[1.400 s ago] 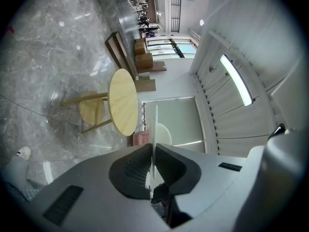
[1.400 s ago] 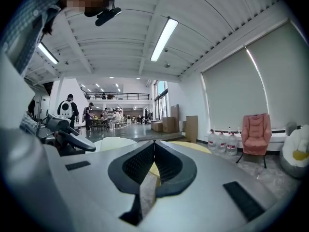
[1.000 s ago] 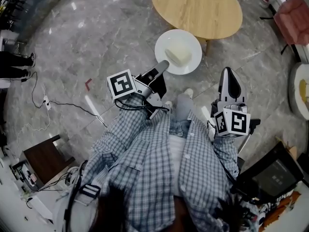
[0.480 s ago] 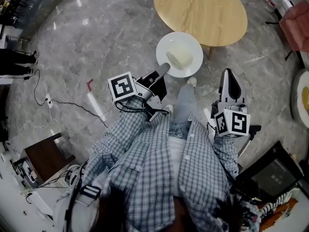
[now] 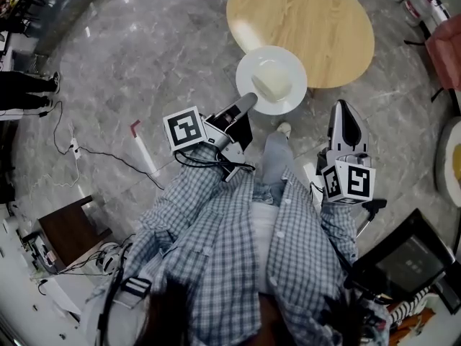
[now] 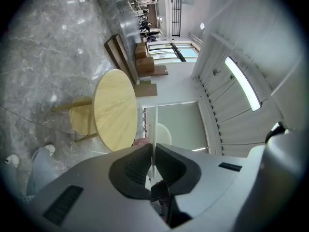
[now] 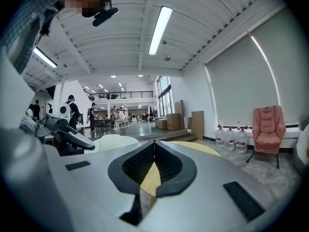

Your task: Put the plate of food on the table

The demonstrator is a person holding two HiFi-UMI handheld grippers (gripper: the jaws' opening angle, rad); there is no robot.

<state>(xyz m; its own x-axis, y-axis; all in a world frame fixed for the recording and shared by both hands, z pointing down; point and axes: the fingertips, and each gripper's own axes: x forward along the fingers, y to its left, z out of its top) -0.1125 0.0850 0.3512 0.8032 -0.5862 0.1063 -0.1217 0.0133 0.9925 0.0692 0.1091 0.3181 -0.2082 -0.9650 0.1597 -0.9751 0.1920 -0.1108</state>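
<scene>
We cannot tell what the pale food (image 5: 269,85) on the plate (image 5: 288,67) is (too small); the left gripper (image 5: 245,100) covers its near rim. The tabletop (image 5: 324,20) runs off the top edge.

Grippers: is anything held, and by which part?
The left gripper is shut on the white plate, pinching its near rim. The right gripper is shut on nothing.

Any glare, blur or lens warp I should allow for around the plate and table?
Head view: sharp, evenly lit, fisheye bending at the edges; plate and table read clearly. Left gripper view: strong warp, dark corners, blown-out ceiling light; the plate is only a thin edge-on line. Right gripper view: bright ceiling strip, no glare over the jaws.
</scene>
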